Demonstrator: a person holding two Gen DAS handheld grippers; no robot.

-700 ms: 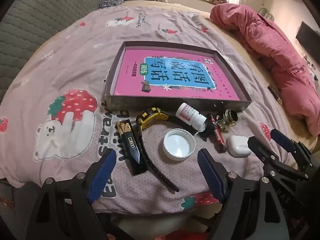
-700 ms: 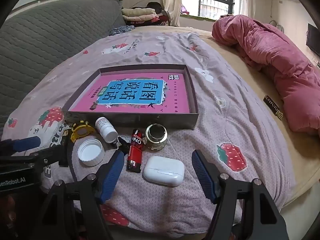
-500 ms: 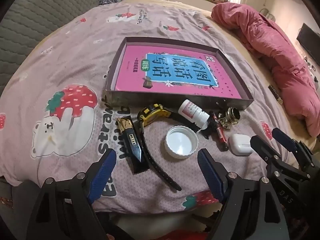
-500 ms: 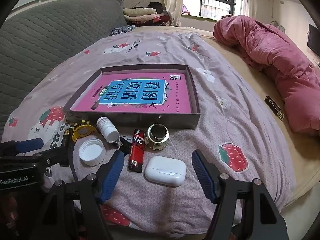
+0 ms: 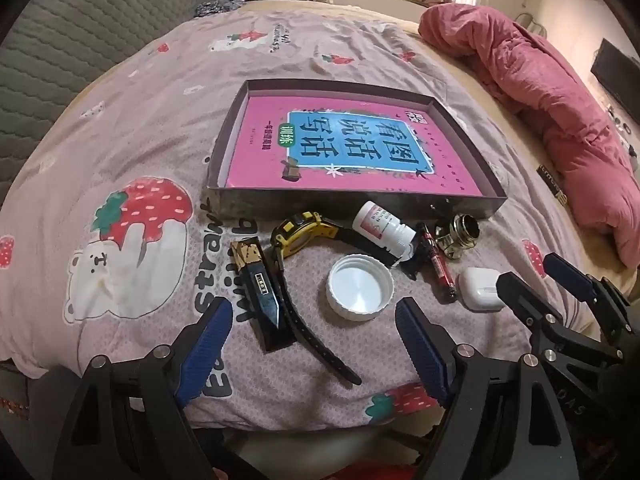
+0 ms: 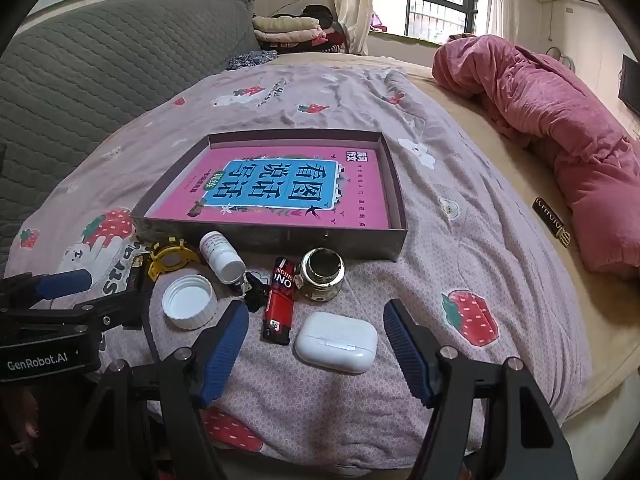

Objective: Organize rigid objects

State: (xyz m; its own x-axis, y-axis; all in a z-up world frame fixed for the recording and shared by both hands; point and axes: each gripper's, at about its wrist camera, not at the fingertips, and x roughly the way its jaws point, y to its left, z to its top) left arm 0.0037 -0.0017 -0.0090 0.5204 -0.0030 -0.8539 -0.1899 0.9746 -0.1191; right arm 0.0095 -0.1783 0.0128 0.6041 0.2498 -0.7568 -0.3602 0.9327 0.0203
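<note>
A shallow grey box (image 5: 352, 202) (image 6: 280, 236) holding a pink book (image 5: 352, 152) (image 6: 280, 192) lies on the bed. In front of it lie a black-and-gold knife (image 5: 262, 288), a yellow-and-black watch (image 5: 298, 234) (image 6: 172, 258), a white lid (image 5: 359, 288) (image 6: 188, 301), a white bottle (image 5: 382, 230) (image 6: 221, 256), a red lighter (image 5: 440, 266) (image 6: 280, 300), a gold jar (image 5: 460, 236) (image 6: 322, 274) and a white earbud case (image 5: 480, 288) (image 6: 336, 342). My left gripper (image 5: 314, 330) is open above the knife and watch strap. My right gripper (image 6: 316, 336) is open, straddling the earbud case from above.
The bed wears a lilac strawberry-print sheet (image 5: 140, 152). A rumpled pink quilt (image 6: 560, 128) lies along the right side, with a small dark label (image 6: 550, 220) beside it. A grey padded headboard (image 6: 80, 92) stands at left, folded clothes (image 6: 292, 28) at the back.
Both grippers have drifted slightly forward toward the objects, which appear a little higher and closer in view. Jaws stay wide and nothing has been touched.
</note>
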